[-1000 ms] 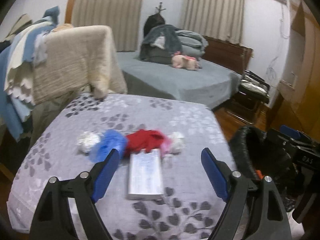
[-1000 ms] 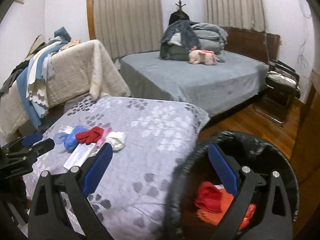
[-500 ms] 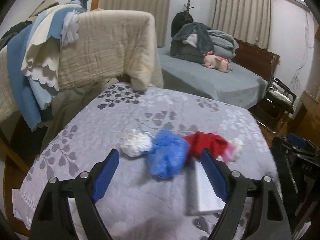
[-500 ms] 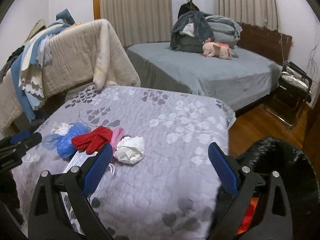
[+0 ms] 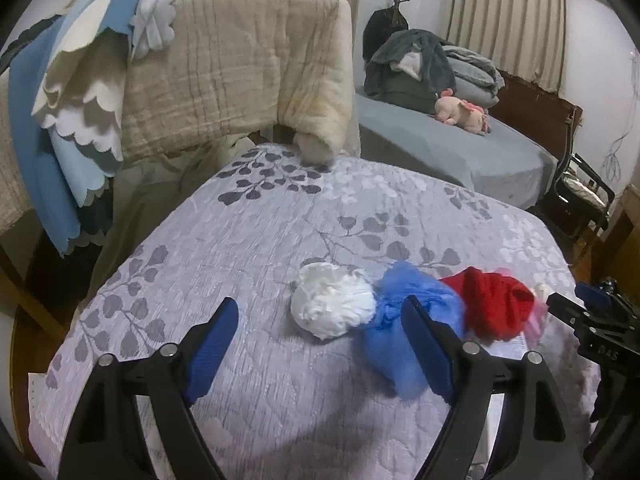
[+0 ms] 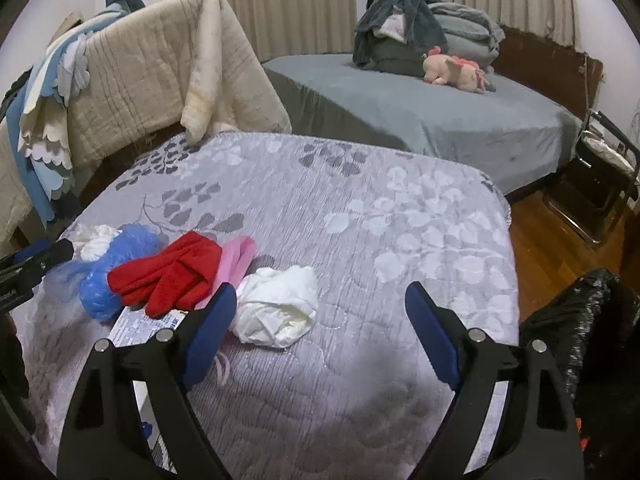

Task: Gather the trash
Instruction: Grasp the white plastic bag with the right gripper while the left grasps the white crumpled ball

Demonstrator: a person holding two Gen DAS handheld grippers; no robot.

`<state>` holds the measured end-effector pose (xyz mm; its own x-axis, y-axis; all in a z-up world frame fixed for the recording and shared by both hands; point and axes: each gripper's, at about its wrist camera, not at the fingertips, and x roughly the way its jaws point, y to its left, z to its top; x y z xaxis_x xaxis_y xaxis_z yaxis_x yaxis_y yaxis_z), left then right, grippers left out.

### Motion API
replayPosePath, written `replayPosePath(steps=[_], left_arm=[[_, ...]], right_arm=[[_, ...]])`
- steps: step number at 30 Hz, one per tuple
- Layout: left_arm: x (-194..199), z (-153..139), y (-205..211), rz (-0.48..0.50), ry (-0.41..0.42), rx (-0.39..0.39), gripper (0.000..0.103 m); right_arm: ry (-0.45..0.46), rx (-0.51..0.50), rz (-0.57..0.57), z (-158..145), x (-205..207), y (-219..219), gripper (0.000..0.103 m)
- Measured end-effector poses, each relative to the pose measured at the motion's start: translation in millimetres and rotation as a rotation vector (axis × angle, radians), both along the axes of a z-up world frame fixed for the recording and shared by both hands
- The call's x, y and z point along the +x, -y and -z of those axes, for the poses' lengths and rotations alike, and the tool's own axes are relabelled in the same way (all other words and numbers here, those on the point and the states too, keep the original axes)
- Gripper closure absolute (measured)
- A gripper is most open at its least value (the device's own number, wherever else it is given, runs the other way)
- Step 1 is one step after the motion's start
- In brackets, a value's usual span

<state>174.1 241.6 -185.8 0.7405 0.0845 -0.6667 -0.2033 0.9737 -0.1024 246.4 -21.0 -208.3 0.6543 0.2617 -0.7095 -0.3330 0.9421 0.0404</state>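
A bedroom, with a grey leaf-patterned quilt spread over the surface in front of me. On it the trash lies in a row: a crumpled white plastic wad, then a red knitted glove, a blue plastic bag and a white paper ball beyond the glove. My right gripper has just been narrowing its jaws — nothing between them, still released above the wad. My left gripper hangs spread and empty before the paper ball. A black-lined bin stands right of the wad.
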Motion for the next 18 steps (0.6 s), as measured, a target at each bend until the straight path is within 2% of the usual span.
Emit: replayPosePath(steps=[7, 9, 12, 14, 17, 18], left_arm=[[15, 12, -6, 0.007, -0.024, -0.018, 0.022], [19, 15, -7, 0.012, -0.031, -0.026, 0.022], [26, 21, -7, 0.024, -0.045, -0.036, 0.022], [30, 24, -7, 0.034, -0.055, -0.048, 0.025], [35, 29, -9, 0.053, -0.066, -0.087, 0.036], [36, 30, -9, 0.057, -0.068, -0.097, 0.043]], right_arm=[[-0.038, 0.004, -0.029, 11, 6, -9, 0.023], [-0.049, 0.009, -0.042, 13, 8, -12, 0.027], [-0.072, 0.030, -0.085, 15, 9, -17, 0.042], [-0.073, 0.034, -0.109, 13, 7, -20, 0.057], [-0.063, 0.031, -0.117, 9, 4, -22, 0.061], [-0.064, 0.037, -0.115, 8, 4, -21, 0.062]])
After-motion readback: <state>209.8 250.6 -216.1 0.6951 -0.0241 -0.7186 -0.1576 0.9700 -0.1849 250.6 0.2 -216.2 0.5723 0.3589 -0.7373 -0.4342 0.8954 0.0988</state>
